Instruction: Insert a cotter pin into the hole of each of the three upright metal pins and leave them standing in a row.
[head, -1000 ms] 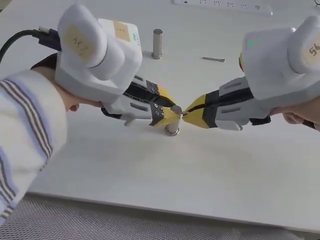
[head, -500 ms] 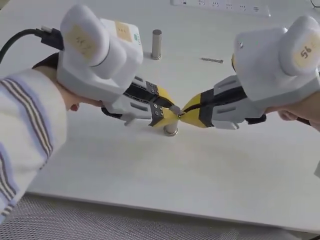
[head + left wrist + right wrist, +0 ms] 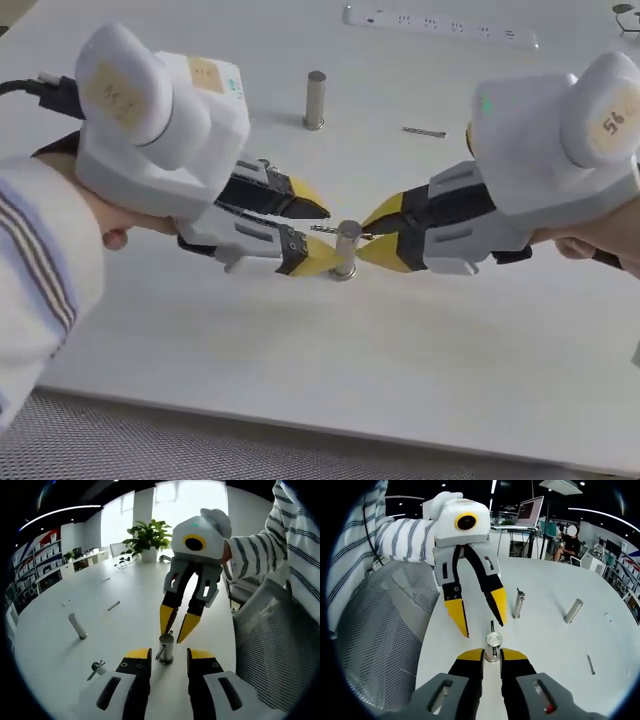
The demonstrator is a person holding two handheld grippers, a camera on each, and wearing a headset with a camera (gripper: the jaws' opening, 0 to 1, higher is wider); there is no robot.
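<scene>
A striped sleeve (image 3: 40,270) is nearest, at the edge of the white table (image 3: 300,370). The left gripper (image 3: 327,240) comes in from that side. Its jaws are wide apart, one on each side of the near metal pin (image 3: 346,255), and they do not touch it. This pin stands straight up on the table. A thin cotter pin (image 3: 325,229) goes through the hole near its top and sticks out on the left gripper's side.

The right gripper (image 3: 368,237) comes in from the other side and points at the same pin. Its yellow tips are close together, right by the pin's top, at the other end of the cotter pin. I cannot tell if they pinch it or just sit beside it.

A bit farther back, in the right gripper view, a second metal pin (image 3: 519,603) stands up with a small piece poking out of its top. Farther still, a third metal pin (image 3: 316,100) stands alone, well apart from the near one. A loose cotter pin (image 3: 424,131) lies flat on the table, off toward the right gripper's side. At the far edge lies a white power strip (image 3: 440,25).
</scene>
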